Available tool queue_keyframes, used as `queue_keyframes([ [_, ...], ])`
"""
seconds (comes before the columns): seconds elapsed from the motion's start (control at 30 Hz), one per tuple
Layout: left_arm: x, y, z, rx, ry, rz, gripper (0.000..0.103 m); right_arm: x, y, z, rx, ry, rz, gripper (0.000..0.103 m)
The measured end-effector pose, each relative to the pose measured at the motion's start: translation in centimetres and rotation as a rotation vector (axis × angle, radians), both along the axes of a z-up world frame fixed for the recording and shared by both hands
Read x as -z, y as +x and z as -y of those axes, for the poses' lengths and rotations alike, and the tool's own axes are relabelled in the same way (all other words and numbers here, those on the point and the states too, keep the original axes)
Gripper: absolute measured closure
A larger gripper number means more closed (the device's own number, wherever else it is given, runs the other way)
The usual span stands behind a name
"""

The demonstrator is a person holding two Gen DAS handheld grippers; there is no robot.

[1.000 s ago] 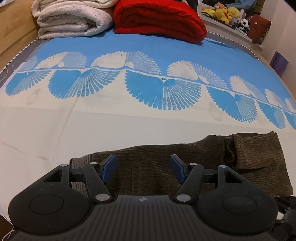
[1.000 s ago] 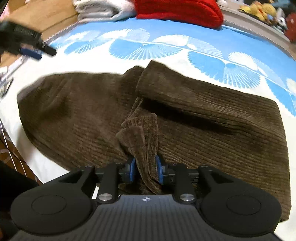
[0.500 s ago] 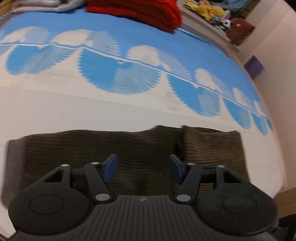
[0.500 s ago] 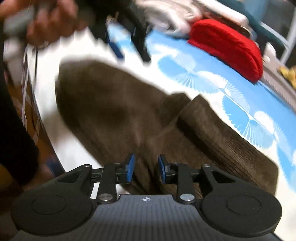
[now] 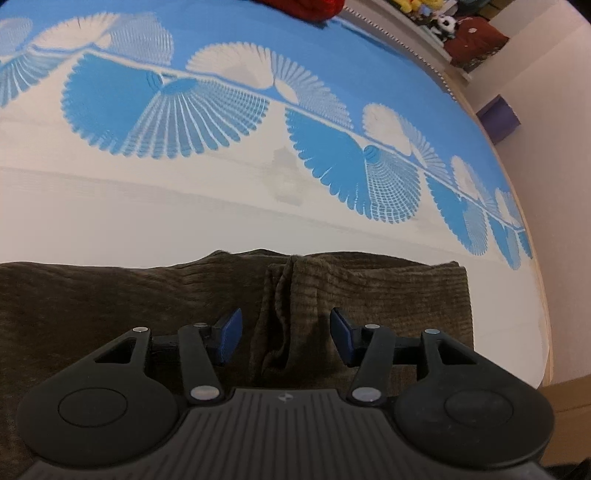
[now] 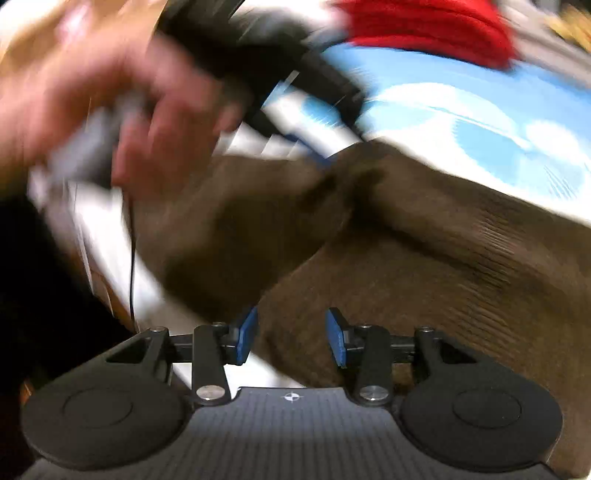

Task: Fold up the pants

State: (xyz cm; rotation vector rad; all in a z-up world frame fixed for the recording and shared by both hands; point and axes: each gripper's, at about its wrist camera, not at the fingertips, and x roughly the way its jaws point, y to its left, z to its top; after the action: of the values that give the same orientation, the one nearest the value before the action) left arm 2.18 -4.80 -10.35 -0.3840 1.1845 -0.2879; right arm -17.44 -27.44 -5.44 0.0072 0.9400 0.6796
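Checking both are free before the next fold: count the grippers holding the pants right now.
0. The left gripper stands open over the pants' bunched ridge; the right gripper, jaws just opening, is clear above the cloth.

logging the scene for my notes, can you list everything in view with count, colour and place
pants: one, brown corduroy, lying on the bed at the near edge
bedspread: one, blue and white fan pattern, covering the bed
blanket: one, red, folded at the far end of the bed
plush toys: several, too small to count, on a shelf beyond the bed
box: one, purple, by the wall past the bed
hand: one, blurred, holding the left tool above the pants
left tool: one, black with blue pads, open over a bunched fold
right tool: one, black with blue pads, just been opening, holding nothing
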Motion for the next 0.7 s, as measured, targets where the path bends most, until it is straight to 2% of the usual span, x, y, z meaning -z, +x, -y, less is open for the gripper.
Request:
queue_keyframes([
  [0.07,1.1,0.9,0.6,-0.005,-0.005,-0.023,0.045,-0.4,1.2,2.7,0.16,0.105,-0.065,0.057],
  [0.13,1.9,1.5,1.3,-0.003,-0.003,-0.037,0.045,-0.1,2.2,5.6,0.315,0.224,-0.172,0.054],
  [0.2,2.4,2.0,2.3,0.016,0.009,-0.039,0.039,0.6,2.8,8.1,0.437,0.318,-0.263,0.052],
  [0.3,2.8,2.0,3.7,0.051,0.066,-0.023,0.036,1.3,2.7,10.5,0.567,0.401,-0.333,0.05],
  [0.37,2.8,1.9,4.3,0.068,0.103,-0.01,0.036,1.8,2.8,11.3,0.6,0.438,-0.351,0.05],
  [0.4,2.8,1.9,4.5,0.072,0.125,-0.001,0.046,1.9,2.8,11.8,0.613,0.452,-0.357,0.05],
  [0.43,2.6,1.8,4.6,0.08,0.145,0.007,0.064,2.0,2.7,12.2,0.626,0.464,-0.361,0.05],
  [0.47,2.3,1.7,4.7,0.091,0.17,0.02,0.069,2.0,2.6,12.4,0.636,0.472,-0.364,0.05],
  [0.5,1.7,1.6,4.8,0.105,0.189,0.037,0.081,2.0,2.3,12.6,0.647,0.475,-0.367,0.05],
  [0.53,0.9,1.5,4.9,0.114,0.194,0.058,0.085,1.9,2.5,12.8,0.657,0.476,-0.368,0.05],
  [0.7,-4.2,0.1,3.9,0.125,0.159,0.217,0.086,2.3,2.8,13.4,0.676,0.492,-0.363,0.05],
])
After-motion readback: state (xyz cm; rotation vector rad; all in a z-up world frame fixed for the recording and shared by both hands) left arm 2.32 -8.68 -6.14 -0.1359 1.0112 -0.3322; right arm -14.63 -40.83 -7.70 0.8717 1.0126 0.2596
